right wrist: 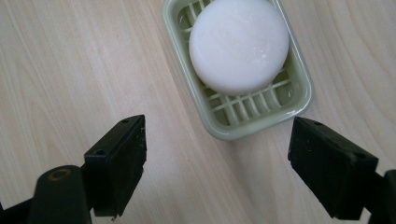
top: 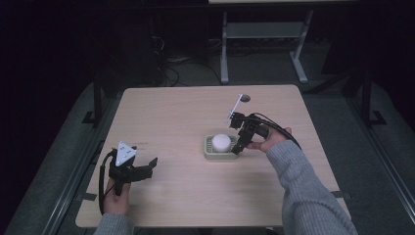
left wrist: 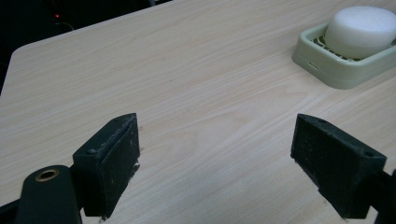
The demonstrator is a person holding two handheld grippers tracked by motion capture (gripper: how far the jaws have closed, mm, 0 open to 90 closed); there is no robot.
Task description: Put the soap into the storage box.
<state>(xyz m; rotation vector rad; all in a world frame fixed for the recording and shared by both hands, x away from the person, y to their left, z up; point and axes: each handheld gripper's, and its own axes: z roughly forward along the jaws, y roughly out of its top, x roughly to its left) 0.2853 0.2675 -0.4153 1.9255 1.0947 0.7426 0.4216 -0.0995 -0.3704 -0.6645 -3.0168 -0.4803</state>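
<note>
High view: pale wood-grain worktop, rounded corners, dark room around, grey floor, legs of another grey table frame at back, cut off by top edge. Small dark round hole near far edge of worktop, partly covered by the grey plate of the right claw. Pale green soap dish right of centre, round white soap lying in it. Right claw held by grey-sleeved hand, tilted down at the dish's right end; jaw tips hard to make out here against the dish, contact unclear. Left claw near front-left of worktop, well apart from dish, jaws spread, nothing between; hand below it cut off by bottom edge. Left gripper view: left claw wide open, empty, bare wood between jaws; soap dish at top right, cut off by right edge, soap cut off at top; dark room beyond worktop edge at top left, tiny red light, otherwise nothing readable. Right gripper view: right claw wide open, holding nothing, looking down at worktop; soap dish just ahead of jaws, near end between them but not touched; slotted grid visible under soap, dish's far end cut off by top edge.
</note>
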